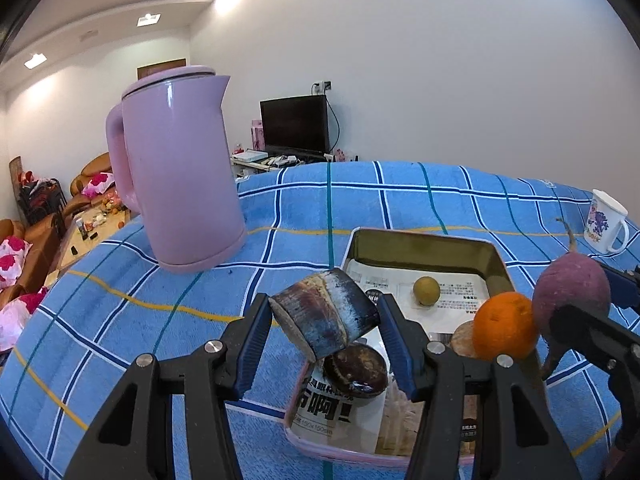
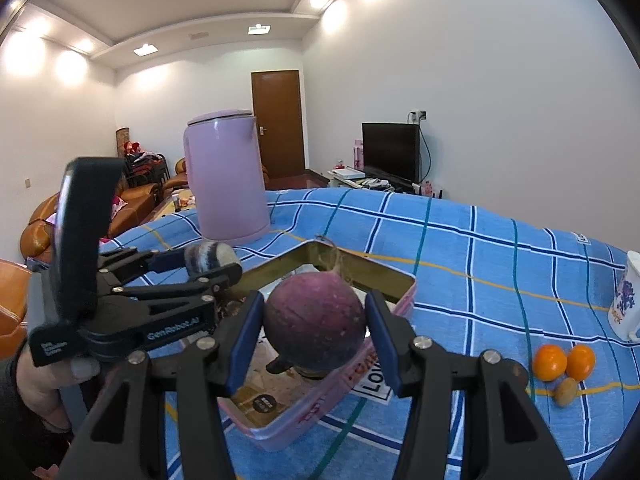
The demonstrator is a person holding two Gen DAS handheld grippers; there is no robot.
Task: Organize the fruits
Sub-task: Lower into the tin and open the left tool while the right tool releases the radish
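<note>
We have the blue checked cloth filling the lower half of both views, with the pink kettle at upper left of the left view. The tin sits at lower centre-right, open, lined with printed paper.

Our right gripper grips a purple turnip at the centre of the right view, its pads pressed to both flanks, held over the tin's near end. Our left gripper pinches a dark cane piece at lower centre of the left view, raised above the tin; a second dark piece lies in the tin just below it.

An orange shows at the tin's right edge beside the turnip; whether it rests in the tin we cannot tell. A small yellow-green fruit lies on the paper toward the far wall. Two oranges and a small brown fruit lie on the cloth at lower right of the right view, well apart from the tin, near the mug.

We judge both loads are mid-placement. Next each should go down onto bare paper, clear of the fruit already there, then be released.
</note>
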